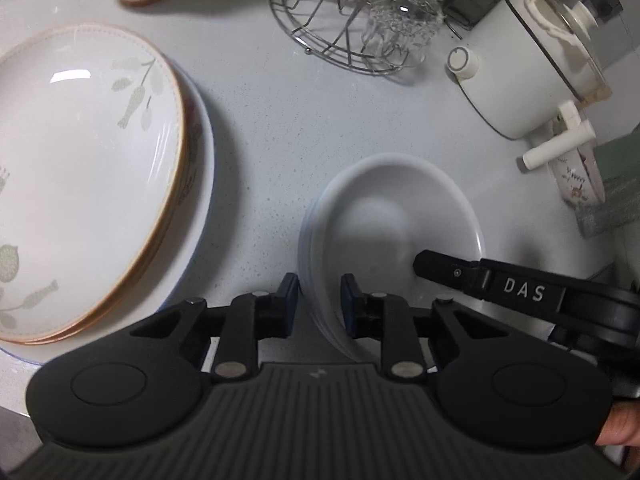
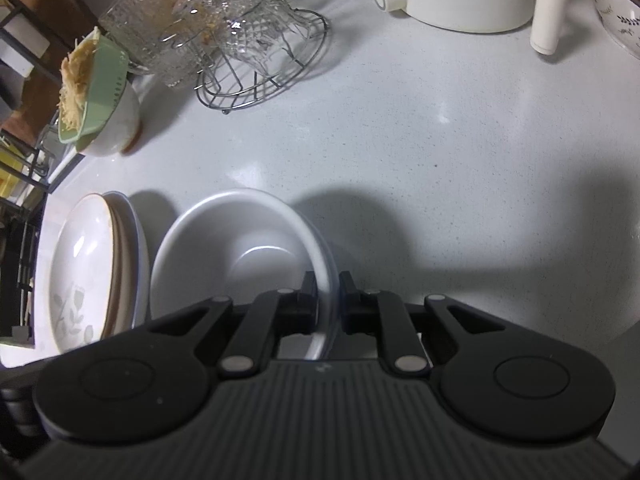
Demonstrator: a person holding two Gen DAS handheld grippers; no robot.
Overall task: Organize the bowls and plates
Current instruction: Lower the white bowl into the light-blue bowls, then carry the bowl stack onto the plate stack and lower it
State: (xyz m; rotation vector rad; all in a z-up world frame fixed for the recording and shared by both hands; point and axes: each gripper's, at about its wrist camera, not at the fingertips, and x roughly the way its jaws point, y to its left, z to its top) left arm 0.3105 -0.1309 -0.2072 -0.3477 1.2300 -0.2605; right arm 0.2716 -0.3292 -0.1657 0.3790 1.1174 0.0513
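The left gripper [image 1: 320,300] straddles the near rim of a stack of plain white bowls [image 1: 384,216]; its blue pads [image 1: 347,304] stand narrowly apart, one outside and one inside the rim, and whether they press the wall cannot be told. The right gripper [image 2: 327,300] is pinched tight on the opposite rim of the same bowls [image 2: 240,256], which sit on the speckled white countertop [image 2: 440,152]. Just beside them lies a stack of glossy oval plates [image 1: 84,176] with brown rims and leaf prints. A green strainer [image 2: 100,88] holding pale shreds rests in a ceramic bowl [image 2: 120,128]. Clear glasses [image 2: 224,20] fill a wire rack [image 2: 264,80].
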